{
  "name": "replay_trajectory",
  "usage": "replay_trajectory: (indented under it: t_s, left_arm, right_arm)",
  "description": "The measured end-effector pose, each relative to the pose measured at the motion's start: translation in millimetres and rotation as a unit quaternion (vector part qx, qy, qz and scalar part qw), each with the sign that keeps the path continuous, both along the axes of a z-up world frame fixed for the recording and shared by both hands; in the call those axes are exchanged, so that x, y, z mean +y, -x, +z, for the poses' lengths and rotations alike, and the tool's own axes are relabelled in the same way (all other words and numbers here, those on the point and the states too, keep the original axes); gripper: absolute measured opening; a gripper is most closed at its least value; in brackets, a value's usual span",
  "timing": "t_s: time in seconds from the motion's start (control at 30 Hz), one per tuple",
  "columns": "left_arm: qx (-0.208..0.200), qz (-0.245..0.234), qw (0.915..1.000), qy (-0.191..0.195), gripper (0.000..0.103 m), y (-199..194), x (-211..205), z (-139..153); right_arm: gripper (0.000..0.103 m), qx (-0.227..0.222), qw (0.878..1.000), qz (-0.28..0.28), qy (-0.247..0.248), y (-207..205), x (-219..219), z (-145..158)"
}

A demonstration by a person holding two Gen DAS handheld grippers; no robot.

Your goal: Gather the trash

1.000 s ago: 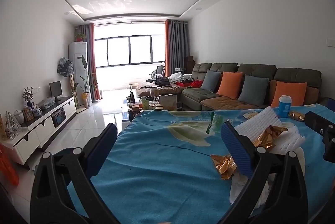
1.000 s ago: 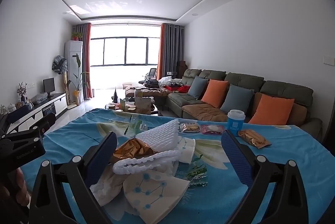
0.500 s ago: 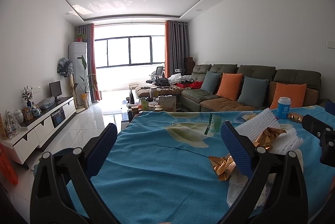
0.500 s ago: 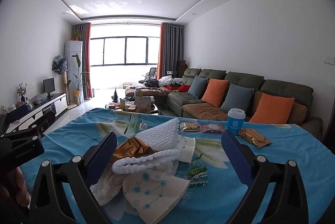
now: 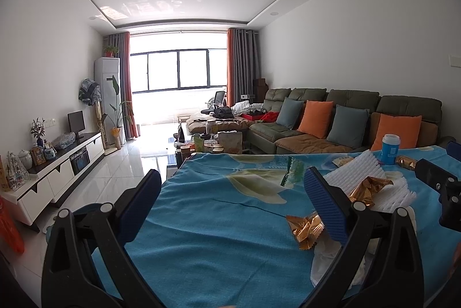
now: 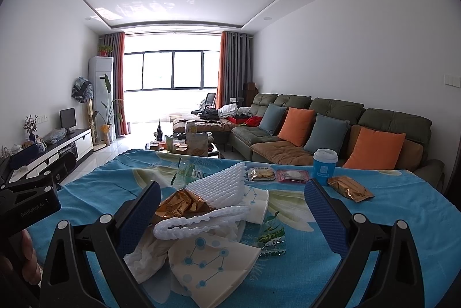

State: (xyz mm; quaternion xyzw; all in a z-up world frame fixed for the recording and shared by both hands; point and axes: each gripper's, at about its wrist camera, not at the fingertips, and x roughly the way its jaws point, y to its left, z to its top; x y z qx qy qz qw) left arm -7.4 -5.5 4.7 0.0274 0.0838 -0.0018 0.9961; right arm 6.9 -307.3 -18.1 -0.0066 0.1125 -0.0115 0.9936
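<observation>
A pile of trash lies on the blue tablecloth [image 6: 403,221]: white foam netting [image 6: 227,187], a gold foil wrapper [image 6: 181,204], a flattened paper cup with blue dots [image 6: 210,259], crumpled tissue [image 6: 147,253] and a green wrapper [image 6: 270,236]. My right gripper [image 6: 230,210] is open, with the pile between its fingers. My left gripper [image 5: 230,201] is open and empty over bare cloth, left of the pile. In the left wrist view a gold wrapper [image 5: 305,227] lies beside its right finger, with the foam netting [image 5: 357,172] behind.
A blue paper cup [image 6: 324,166], a gold snack packet [image 6: 350,188] and two small snack packs [image 6: 260,174] sit at the table's far side. A sofa [image 6: 331,129] with cushions stands behind. A TV cabinet [image 5: 57,164] runs along the left wall.
Both views have shifted slightly; the trash pile sits a little nearer the grippers' fingers. Both grippers stay open.
</observation>
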Motion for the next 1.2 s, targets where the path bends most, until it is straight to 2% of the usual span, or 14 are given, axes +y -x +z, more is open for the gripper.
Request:
replay_trajectory:
  t_s: [1.2]
  left_arm:
    - [0.002,0.000,1.0000,0.004,0.097,-2.5,-2.2,2.7]
  right_arm:
    - [0.096,-0.003,1.000,0.001,-0.003,2.7,-0.2,-1.2]
